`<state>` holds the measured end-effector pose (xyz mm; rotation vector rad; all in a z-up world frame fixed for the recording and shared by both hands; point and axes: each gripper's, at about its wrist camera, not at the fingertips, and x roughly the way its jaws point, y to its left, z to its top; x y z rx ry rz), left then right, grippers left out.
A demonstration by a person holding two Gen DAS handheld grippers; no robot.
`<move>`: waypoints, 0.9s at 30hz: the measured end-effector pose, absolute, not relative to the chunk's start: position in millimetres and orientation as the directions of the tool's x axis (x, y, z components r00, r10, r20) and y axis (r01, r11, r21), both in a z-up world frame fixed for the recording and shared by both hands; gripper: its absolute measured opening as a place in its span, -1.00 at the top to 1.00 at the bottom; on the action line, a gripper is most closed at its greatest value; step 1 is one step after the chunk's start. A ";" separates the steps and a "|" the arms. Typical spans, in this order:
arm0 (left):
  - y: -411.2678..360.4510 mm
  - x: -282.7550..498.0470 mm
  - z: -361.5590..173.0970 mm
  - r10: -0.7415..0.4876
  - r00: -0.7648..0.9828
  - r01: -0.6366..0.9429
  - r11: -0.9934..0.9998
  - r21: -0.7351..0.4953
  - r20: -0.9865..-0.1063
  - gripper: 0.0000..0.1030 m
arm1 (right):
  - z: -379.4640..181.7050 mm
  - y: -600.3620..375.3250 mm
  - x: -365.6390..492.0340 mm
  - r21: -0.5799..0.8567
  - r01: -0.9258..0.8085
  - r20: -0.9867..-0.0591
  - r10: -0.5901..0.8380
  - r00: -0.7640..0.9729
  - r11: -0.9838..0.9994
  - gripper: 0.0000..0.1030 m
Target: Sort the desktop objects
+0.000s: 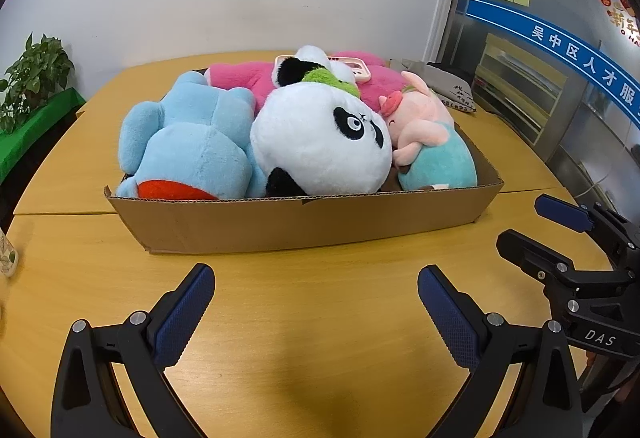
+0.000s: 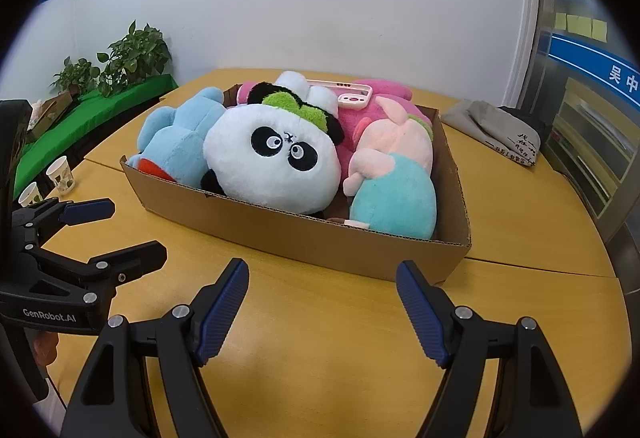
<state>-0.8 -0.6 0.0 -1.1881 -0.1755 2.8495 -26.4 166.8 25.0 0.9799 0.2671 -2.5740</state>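
A shallow cardboard box (image 1: 304, 224) (image 2: 304, 234) sits mid-table, packed with plush toys: a panda (image 1: 320, 138) (image 2: 276, 158), a light blue plush (image 1: 192, 146) (image 2: 180, 142), a pink plush (image 1: 248, 76) (image 2: 384, 94) at the back, and a pink pig in a teal outfit (image 1: 432, 142) (image 2: 392, 182). A pink phone case (image 1: 352, 64) (image 2: 352, 94) lies on top at the back. My left gripper (image 1: 316, 278) (image 2: 120, 226) is open, short of the box's near wall, holding nothing. My right gripper (image 2: 322, 270) (image 1: 520, 218) is also open and empty, to its right.
The wooden table (image 1: 300, 338) (image 2: 320, 338) has bare room in front of the box. A grey cloth bag (image 1: 452, 86) (image 2: 500, 130) lies at the back right. Paper cups (image 2: 60, 174) stand at the left edge. Potted plants (image 2: 132, 54) on a green ledge line the left wall.
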 end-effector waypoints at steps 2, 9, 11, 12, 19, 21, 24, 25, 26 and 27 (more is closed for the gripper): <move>-1.1 -1.5 -0.1 0.092 -0.700 -0.003 -0.992 -0.126 -0.708 -0.99 | 24.2 166.1 -25.9 -0.048 0.406 -0.672 -0.271 -0.689 -0.913 -0.48; -2.5 -3.4 -0.3 0.098 -0.691 -0.004 -0.991 -0.132 -0.716 -0.99 | 22.7 163.3 -23.9 -0.054 0.404 -0.675 -0.265 -0.689 -0.913 -0.48; -2.0 -2.1 -0.6 0.090 -0.697 0.002 -0.992 -0.127 -0.712 -0.99 | 21.9 163.9 -24.9 -0.050 0.406 -0.676 -0.268 -0.686 -0.913 -0.48; -2.2 -2.0 -0.6 0.091 -0.697 0.004 -0.991 -0.130 -0.712 -0.99 | 22.4 165.4 -25.4 -0.046 0.405 -0.677 -0.270 -0.684 -0.913 -0.48; -2.0 -1.9 -1.4 0.096 -0.697 0.003 -0.991 -0.136 -0.711 -0.99 | 23.5 165.4 -26.1 -0.043 0.405 -0.680 -0.270 -0.682 -0.913 -0.48; -2.2 -2.3 -1.4 0.095 -0.697 0.003 -0.991 -0.136 -0.711 -0.99 | 22.7 164.6 -26.7 -0.043 0.405 -0.681 -0.270 -0.681 -0.914 -0.48; -2.4 -3.0 -1.5 0.095 -0.696 0.003 -0.991 -0.136 -0.712 -0.99 | 21.7 164.2 -27.4 -0.043 0.405 -0.682 -0.269 -0.680 -0.913 -0.48; -2.5 -3.2 -1.5 0.095 -0.696 0.003 -0.991 -0.136 -0.712 -0.99 | 21.2 164.2 -27.0 -0.044 0.406 -0.683 -0.269 -0.679 -0.913 -0.48; -2.6 -3.4 -1.5 0.095 -0.695 0.003 -0.991 -0.136 -0.712 -0.99 | 20.7 164.3 -27.0 -0.044 0.406 -0.684 -0.269 -0.678 -0.913 -0.48; -2.7 -3.6 -1.5 0.095 -0.695 0.003 -0.991 -0.135 -0.713 -0.99 | 20.2 164.5 -27.3 -0.043 0.406 -0.685 -0.269 -0.677 -0.913 -0.48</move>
